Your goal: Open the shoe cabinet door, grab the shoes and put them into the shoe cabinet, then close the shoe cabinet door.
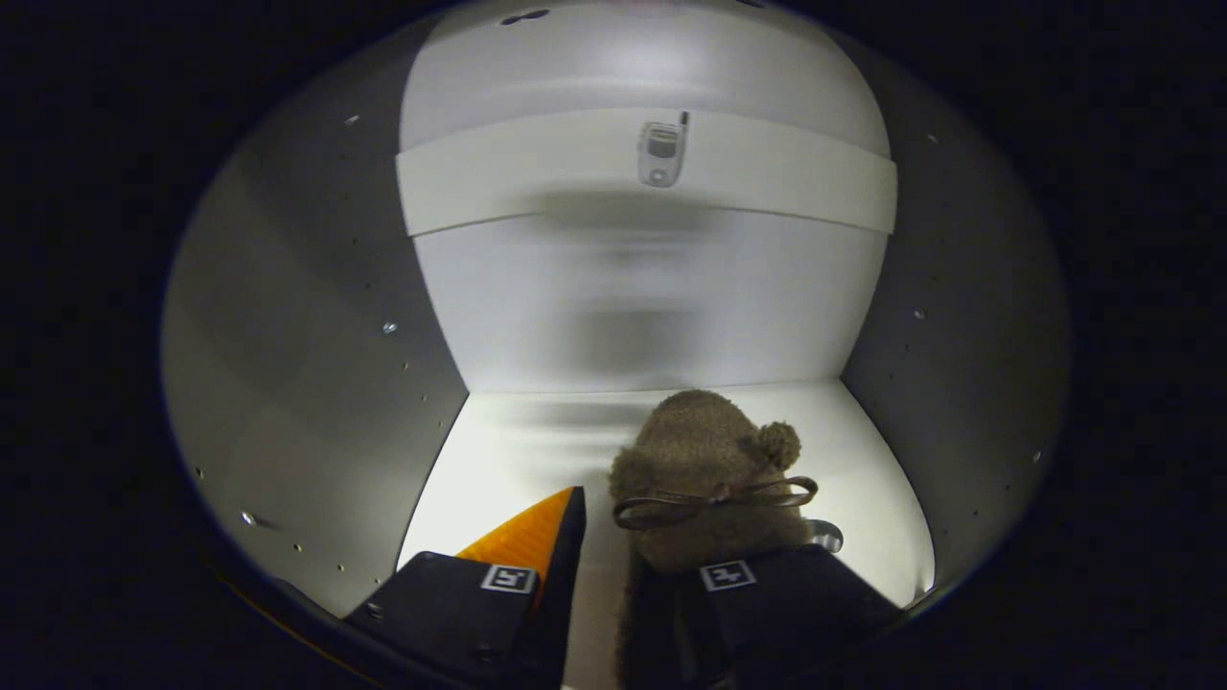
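Fingers of the gripper (pixel 633 565) reach into the open shoe cabinet (pixel 316 316), spread apart with a bare strip of floor between them. Its left finger, tipped in orange, touches nothing. The right finger sits over the heel end of a fuzzy brown slipper (pixel 705 479), whose body rises just ahead of that finger; whether the finger presses on it cannot be told. This slipper carries a thin ribbon bow (pixel 714 500) and a pompom (pixel 778 444), and rests on the cabinet floor near its right side, toe toward the back wall. Higher up, a white shelf (pixel 537 177) crosses the cabinet
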A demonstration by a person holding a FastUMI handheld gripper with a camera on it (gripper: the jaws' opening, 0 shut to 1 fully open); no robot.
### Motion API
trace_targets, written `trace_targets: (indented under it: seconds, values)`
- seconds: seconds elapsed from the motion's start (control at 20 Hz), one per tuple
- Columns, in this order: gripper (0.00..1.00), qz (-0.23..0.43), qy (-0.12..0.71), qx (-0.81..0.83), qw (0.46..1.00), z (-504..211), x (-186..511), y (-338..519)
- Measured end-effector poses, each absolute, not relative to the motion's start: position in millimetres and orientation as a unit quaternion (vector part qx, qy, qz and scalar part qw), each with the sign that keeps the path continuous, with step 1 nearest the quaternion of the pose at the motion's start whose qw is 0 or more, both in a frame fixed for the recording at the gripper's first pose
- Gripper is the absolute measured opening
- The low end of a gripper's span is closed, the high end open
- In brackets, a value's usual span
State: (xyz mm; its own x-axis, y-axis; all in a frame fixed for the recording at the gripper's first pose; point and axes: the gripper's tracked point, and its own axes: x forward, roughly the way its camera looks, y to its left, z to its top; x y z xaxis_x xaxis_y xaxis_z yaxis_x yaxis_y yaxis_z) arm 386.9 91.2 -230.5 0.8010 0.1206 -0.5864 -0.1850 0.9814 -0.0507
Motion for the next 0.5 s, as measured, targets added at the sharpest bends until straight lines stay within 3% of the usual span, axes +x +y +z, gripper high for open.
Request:
trace_targets:
  seconds: [0.05, 0.15, 0.5]
  values:
    - [0.58, 0.081, 0.307, -0.059, 0.947, -230, 382, 93]
    - [0.68, 0.073, 0.307, -0.06, 0.947, -225, 377, 94]
    - [0.74, 0.048, 0.28, -0.035, 0.958, -189, 348, 86]
